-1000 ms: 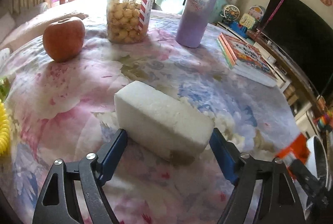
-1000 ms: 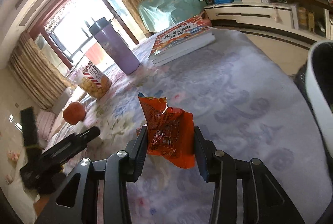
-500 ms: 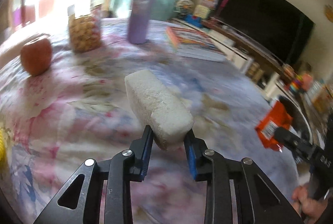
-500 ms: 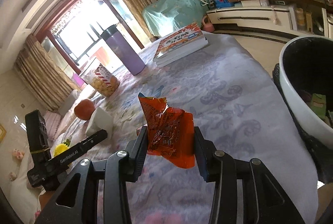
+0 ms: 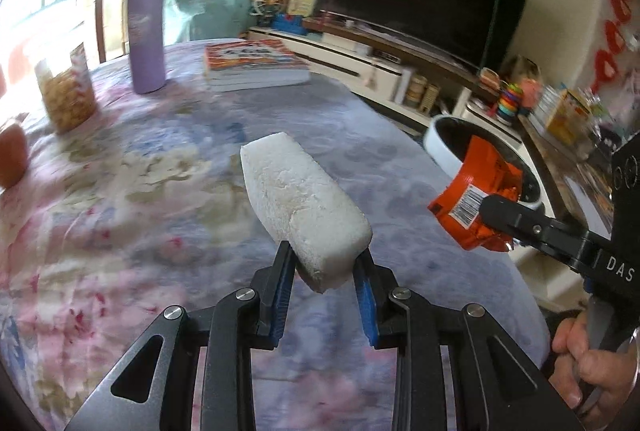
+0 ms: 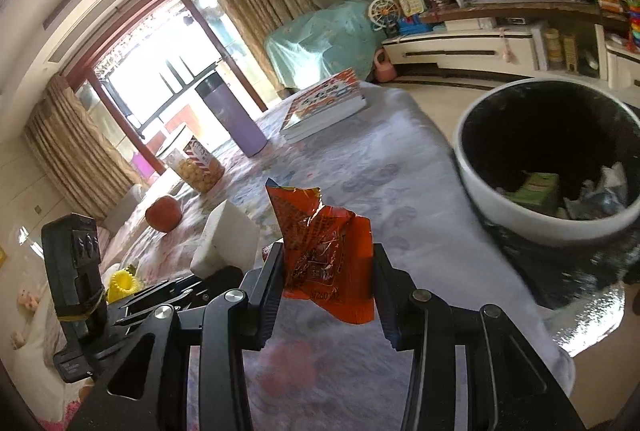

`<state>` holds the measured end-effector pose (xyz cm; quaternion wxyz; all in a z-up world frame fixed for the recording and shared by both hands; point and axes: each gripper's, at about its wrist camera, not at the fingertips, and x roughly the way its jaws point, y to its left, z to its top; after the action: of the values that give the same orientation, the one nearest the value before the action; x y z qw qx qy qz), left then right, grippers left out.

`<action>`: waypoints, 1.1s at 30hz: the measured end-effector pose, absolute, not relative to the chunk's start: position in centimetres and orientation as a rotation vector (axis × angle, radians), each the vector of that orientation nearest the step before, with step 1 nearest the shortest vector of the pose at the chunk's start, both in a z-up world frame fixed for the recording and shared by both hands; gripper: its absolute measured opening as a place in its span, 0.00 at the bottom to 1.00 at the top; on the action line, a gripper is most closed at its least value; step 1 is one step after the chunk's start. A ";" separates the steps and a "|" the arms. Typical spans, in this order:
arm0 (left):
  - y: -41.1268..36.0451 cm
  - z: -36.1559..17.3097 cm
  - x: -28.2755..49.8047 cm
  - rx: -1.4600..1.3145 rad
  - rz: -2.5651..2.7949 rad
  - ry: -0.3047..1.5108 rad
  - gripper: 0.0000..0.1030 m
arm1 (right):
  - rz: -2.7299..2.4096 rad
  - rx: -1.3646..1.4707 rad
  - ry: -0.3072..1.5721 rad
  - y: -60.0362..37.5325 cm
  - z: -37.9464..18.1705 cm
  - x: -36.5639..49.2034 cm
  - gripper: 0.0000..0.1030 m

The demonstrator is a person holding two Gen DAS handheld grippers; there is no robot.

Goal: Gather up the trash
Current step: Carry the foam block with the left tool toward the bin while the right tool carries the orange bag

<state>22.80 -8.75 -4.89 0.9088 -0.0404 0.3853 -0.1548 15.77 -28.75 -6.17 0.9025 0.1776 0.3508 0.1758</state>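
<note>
My left gripper [image 5: 323, 269] is shut on a white foam block [image 5: 300, 199] and holds it above the floral tablecloth [image 5: 120, 191]. My right gripper [image 6: 326, 283] is shut on an orange snack wrapper [image 6: 324, 251], also held in the air. In the left wrist view the wrapper [image 5: 474, 197] hangs just in front of the white bin [image 5: 440, 147]. In the right wrist view the bin [image 6: 548, 159] stands off the table's right edge with some trash inside, and the foam block [image 6: 224, 239] shows to the left of the wrapper.
On the table stand a purple tumbler [image 5: 146, 31], a jar of snacks [image 5: 66, 91], a stack of books [image 5: 256, 65] and an apple [image 6: 163, 213]. A yellow object [image 6: 122, 283] lies at the left. A TV cabinet [image 5: 360, 59] runs behind.
My left gripper closed on the foam block, lifted it off the table and swung right toward the bin. My right gripper carried the wrapper closer to the bin.
</note>
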 end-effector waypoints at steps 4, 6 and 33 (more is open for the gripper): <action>-10.1 -4.5 22.4 -0.056 -0.342 0.797 0.27 | 0.344 0.381 0.714 -30.0 -6.1 14.9 0.41; -10.8 -4.3 22.4 -0.042 -0.352 0.797 0.26 | 0.333 0.384 0.703 -30.6 -6.0 14.4 0.41; -16.9 -3.9 23.0 0.038 -0.464 0.793 0.26 | 0.205 0.435 0.647 -36.4 -5.4 12.6 0.41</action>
<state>22.96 -16.90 -3.90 0.8962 0.0181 0.3826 -0.2239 12.62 -36.42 -5.37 0.9199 0.2116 0.3147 0.1000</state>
